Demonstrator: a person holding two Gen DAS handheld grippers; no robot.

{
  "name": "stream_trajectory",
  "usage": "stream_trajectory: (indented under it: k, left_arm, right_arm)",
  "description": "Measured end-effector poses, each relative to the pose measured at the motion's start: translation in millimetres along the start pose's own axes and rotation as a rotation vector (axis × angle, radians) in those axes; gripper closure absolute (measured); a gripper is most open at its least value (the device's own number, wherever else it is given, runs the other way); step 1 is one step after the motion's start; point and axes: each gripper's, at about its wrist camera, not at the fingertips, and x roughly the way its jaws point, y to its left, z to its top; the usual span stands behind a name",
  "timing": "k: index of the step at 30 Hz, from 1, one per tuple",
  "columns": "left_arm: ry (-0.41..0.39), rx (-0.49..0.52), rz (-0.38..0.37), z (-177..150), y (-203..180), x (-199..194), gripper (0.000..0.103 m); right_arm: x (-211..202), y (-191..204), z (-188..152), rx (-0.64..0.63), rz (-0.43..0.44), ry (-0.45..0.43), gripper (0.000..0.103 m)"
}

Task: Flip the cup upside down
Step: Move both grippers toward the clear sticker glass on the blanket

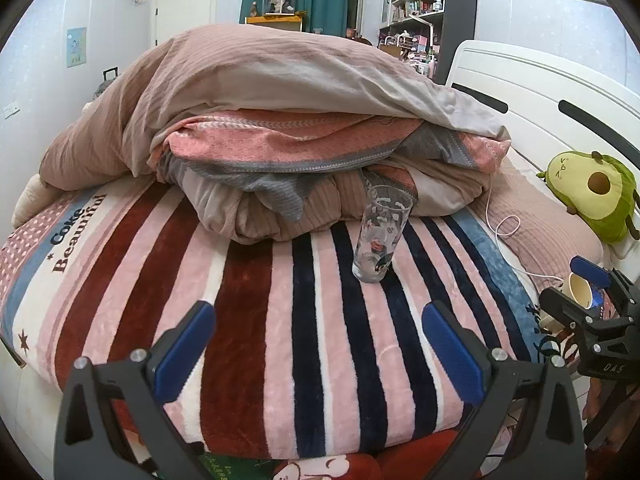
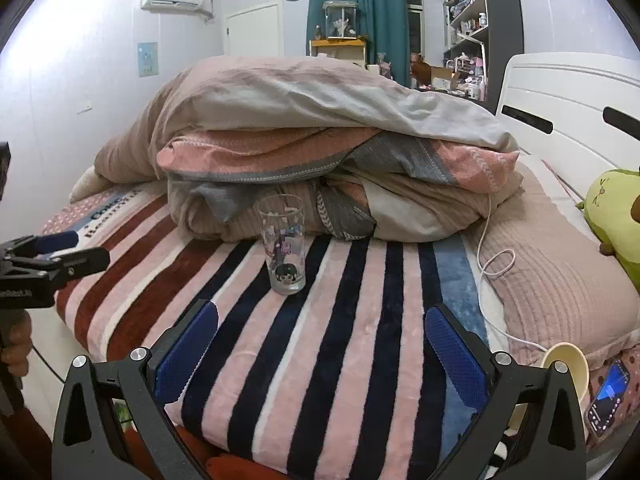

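A clear tall glass cup [image 1: 380, 234] with cartoon prints stands upright, mouth up, on the striped blanket [image 1: 260, 320]; it also shows in the right wrist view [image 2: 283, 244]. My left gripper [image 1: 316, 340] is open and empty, well short of the cup, which lies ahead and slightly right. My right gripper [image 2: 320, 344] is open and empty, with the cup ahead and slightly left. The right gripper shows at the right edge of the left wrist view [image 1: 580, 292]; the left one shows at the left edge of the right wrist view [image 2: 76, 248].
A pile of folded quilts [image 1: 280, 132] lies just behind the cup. A white cable [image 2: 494, 264] runs over the pink pillow at right. A cream paper cup [image 2: 566, 364] and a phone [image 2: 608, 396] lie at the near right. An avocado plush [image 1: 592, 192] leans on the white headboard [image 1: 540, 88].
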Motion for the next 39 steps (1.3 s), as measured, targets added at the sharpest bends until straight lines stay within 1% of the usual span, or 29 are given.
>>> stream_trajectory:
  k: [3,7,12,16,23,30,33,39]
  left_arm:
    - [0.001,-0.003,-0.011,-4,1,-3,0.001]
    - [0.002,0.001,-0.015,-6,-1,-14,0.001]
    - [-0.001,0.009,-0.02,-6,-6,-22,0.001]
    - [0.003,0.009,-0.021,-8,-7,-23,0.001]
    - [0.006,0.007,-0.018,-9,-7,-23,0.001]
    - [0.008,0.006,-0.02,-10,-7,-22,0.001]
    - [0.011,0.006,-0.022,-9,-6,-21,0.001]
    - [0.009,0.011,-0.026,-8,-7,-18,0.001]
  right_arm:
    - [-1,-1,0,0.02,0.022,0.002,0.0]
    - [-7,-1,-2,0.023,0.006,-0.001,0.0]
    - [-19,-2,-4,0.043,0.01,-0.015,0.0]
    - [-26,-1,-4,0.043,-0.022,-0.031,0.0]
    - [-31,1,-4,0.036,-0.047,-0.037,0.0]
    - [-35,2,-4,0.032,-0.001,-0.052,0.0]
    - [-36,6,-5,0.005,-0.005,-0.066,0.0]
    - [-29,3,-5,0.024,0.021,-0.055,0.0]
